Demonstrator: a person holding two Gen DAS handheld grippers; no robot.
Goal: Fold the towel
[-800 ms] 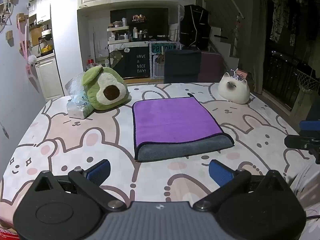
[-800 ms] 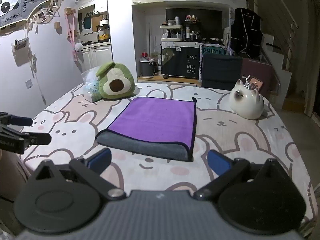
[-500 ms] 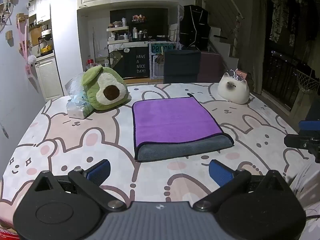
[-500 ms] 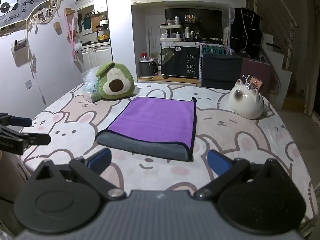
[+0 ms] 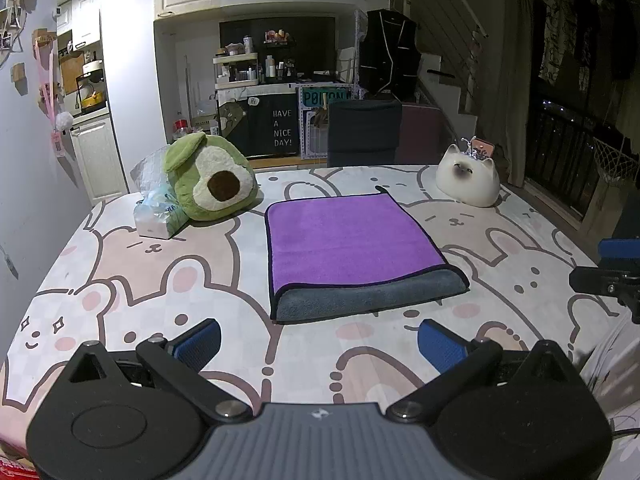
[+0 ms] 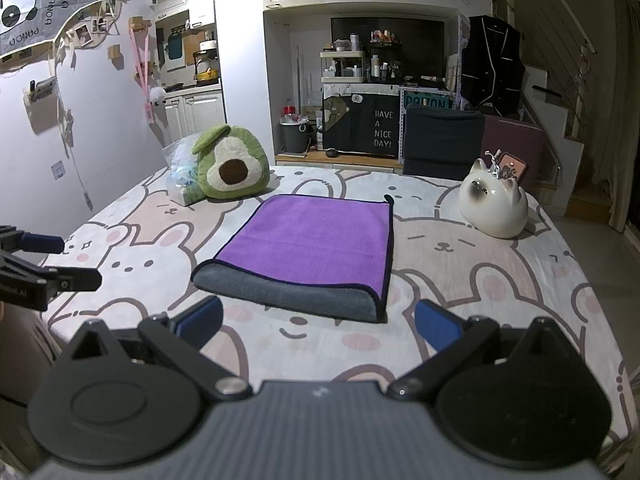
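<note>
From the left wrist, the left claw (image 5: 318, 342) hung spread and empty short of the towel (image 5: 352, 244), folded on the worktop (image 5: 160, 280). From the right wrist, the right claw (image 6: 318, 326) gaped too. Nothing had shifted; folding looked finished or paused.

The right hand-held gripper (image 6: 318, 326) hangs wide apart before the folded purple towel (image 6: 308, 250) on the bunny-print cloth (image 6: 500, 292).

Likely a home: kitchen cabinets (image 6: 196, 108), staircase (image 6: 560, 120), avocado plush (image 6: 232, 168).
</note>
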